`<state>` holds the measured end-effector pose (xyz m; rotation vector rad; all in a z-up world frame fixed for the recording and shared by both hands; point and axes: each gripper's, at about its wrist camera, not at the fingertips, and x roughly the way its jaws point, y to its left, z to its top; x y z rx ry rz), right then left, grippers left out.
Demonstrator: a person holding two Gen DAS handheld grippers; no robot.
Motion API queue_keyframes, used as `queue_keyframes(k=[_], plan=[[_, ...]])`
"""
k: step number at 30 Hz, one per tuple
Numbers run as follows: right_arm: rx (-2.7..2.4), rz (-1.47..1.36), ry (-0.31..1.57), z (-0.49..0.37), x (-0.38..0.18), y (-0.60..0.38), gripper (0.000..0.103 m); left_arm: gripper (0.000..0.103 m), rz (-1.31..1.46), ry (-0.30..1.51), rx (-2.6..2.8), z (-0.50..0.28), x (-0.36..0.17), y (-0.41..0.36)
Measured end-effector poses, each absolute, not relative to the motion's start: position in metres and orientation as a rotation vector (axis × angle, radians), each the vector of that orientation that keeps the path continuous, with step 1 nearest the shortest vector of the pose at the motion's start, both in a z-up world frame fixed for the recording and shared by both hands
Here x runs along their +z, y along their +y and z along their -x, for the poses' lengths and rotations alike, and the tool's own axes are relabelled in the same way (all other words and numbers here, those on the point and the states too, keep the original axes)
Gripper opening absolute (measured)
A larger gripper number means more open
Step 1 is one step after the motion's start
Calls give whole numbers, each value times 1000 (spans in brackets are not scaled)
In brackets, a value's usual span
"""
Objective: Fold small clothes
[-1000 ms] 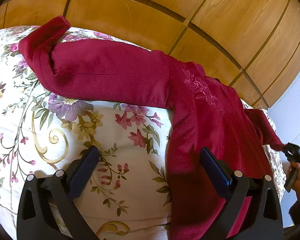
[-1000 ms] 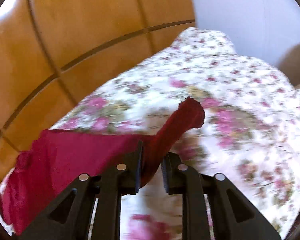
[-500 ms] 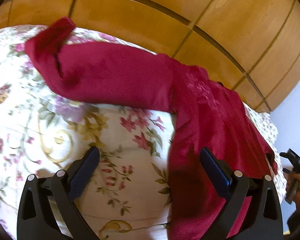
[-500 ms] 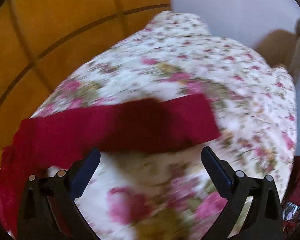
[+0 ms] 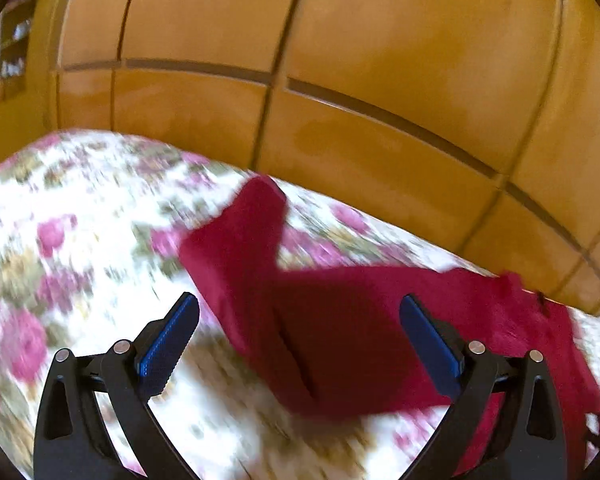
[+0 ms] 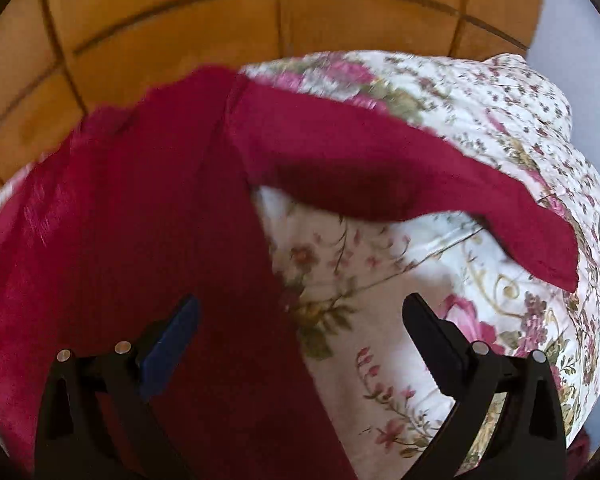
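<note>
A small dark red garment (image 6: 132, 220) lies spread on a floral bedspread (image 6: 380, 320). In the right wrist view its right sleeve (image 6: 400, 176) stretches out flat to the right. My right gripper (image 6: 300, 332) is open and empty, over the body's right edge. In the left wrist view, which is blurred, the left sleeve (image 5: 340, 320) lies across the bed with its cuff end (image 5: 256, 216) bent up and away. My left gripper (image 5: 300, 332) is open and empty, just above that sleeve.
A wooden panelled headboard (image 5: 340, 80) rises right behind the bed and fills the upper half of both views (image 6: 220, 20). A pale wall (image 6: 580, 40) shows at the far right. The bedspread (image 5: 60, 240) extends left of the sleeve.
My right gripper opened and let go of the right sleeve, which now lies flat on the bed. My left gripper swung left from the body toward the left sleeve, staying open.
</note>
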<state>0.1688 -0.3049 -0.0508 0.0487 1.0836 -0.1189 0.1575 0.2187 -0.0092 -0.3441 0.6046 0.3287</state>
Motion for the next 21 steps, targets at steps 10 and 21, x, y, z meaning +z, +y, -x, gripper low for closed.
queue_keyframes(k=[10,21], plan=[[-96,-186,1105,-160,-70,-322,101,99,76,769,477,-236,-37,233],[-77,-157,1096,-161,-71,-324,101,18,78,822,508,-241,-53,258]])
